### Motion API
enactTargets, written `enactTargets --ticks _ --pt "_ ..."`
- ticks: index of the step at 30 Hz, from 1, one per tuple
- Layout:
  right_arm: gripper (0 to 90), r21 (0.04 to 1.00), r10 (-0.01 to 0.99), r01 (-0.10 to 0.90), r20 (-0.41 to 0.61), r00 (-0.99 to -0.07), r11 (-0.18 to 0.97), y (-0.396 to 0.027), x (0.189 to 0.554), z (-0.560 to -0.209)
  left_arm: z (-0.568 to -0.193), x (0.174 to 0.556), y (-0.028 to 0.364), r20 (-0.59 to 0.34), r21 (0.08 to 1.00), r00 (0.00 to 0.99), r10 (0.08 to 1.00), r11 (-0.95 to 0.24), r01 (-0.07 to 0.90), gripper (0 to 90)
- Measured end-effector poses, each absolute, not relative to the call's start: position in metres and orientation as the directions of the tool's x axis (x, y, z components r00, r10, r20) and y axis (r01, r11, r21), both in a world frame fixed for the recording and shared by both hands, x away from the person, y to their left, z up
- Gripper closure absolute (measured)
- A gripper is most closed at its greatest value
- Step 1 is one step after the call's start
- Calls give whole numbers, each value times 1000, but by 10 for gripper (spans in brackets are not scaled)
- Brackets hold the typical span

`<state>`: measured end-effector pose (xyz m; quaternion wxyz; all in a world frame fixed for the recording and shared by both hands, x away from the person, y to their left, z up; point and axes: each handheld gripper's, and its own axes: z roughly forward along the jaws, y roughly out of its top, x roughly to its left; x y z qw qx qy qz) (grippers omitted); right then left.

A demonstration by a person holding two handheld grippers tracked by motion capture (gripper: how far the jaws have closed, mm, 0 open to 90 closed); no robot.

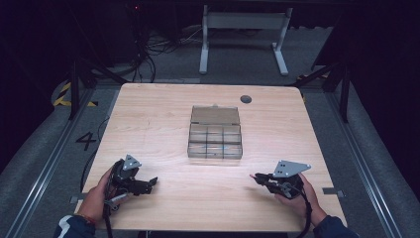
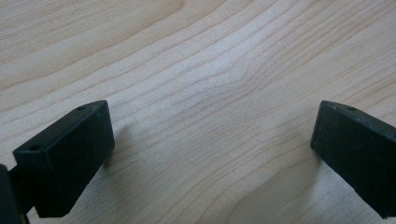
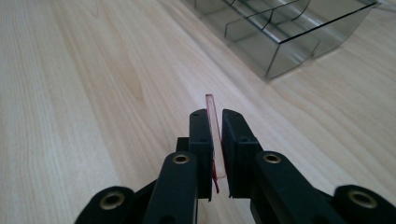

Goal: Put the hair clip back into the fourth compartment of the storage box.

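A clear plastic compartment box [image 1: 215,138] stands open in the middle of the table, its lid tipped back; its near corner [image 3: 280,42] appears in the right gripper view. My right gripper [image 1: 257,177] at the table's front right is shut on a thin, flat pink translucent piece [image 3: 213,122], held on edge between the jaws just above the wood. My left gripper [image 1: 151,182] at the front left is open, its two black fingers [image 2: 70,154] wide apart over bare wood with nothing between them.
The light wooden table [image 1: 163,114] has a dark round grommet [image 1: 245,98] near its far right edge. Beyond it stand a white desk frame [image 1: 242,39] and cables on the grey floor. Black stands flank the table.
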<state>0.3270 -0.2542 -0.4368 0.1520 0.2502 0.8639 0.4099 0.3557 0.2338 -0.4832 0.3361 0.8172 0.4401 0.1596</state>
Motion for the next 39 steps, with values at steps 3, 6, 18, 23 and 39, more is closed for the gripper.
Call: enactTargets --ticks 3,6,18,23,39 --pt "836 798 563 311 -41 -826 516 -256 334 -431 -483 356 234 -35 690 562 827 -387 612 1" --pt "836 800 572 319 -38 -819 509 -257 340 -428 -483 356 234 -34 690 562 826 -387 612 1" --pt "836 785 585 330 -50 -810 524 -257 362 -410 -483 356 234 -35 687 564 825 -390 613 1" --pt "837 800 583 316 -52 -811 510 -252 375 -395 -483 356 234 -34 687 564 825 -390 612 1" --pt "837 792 546 259 -111 -831 554 -208 411 -366 -483 356 233 -36 690 557 829 -383 614 1"
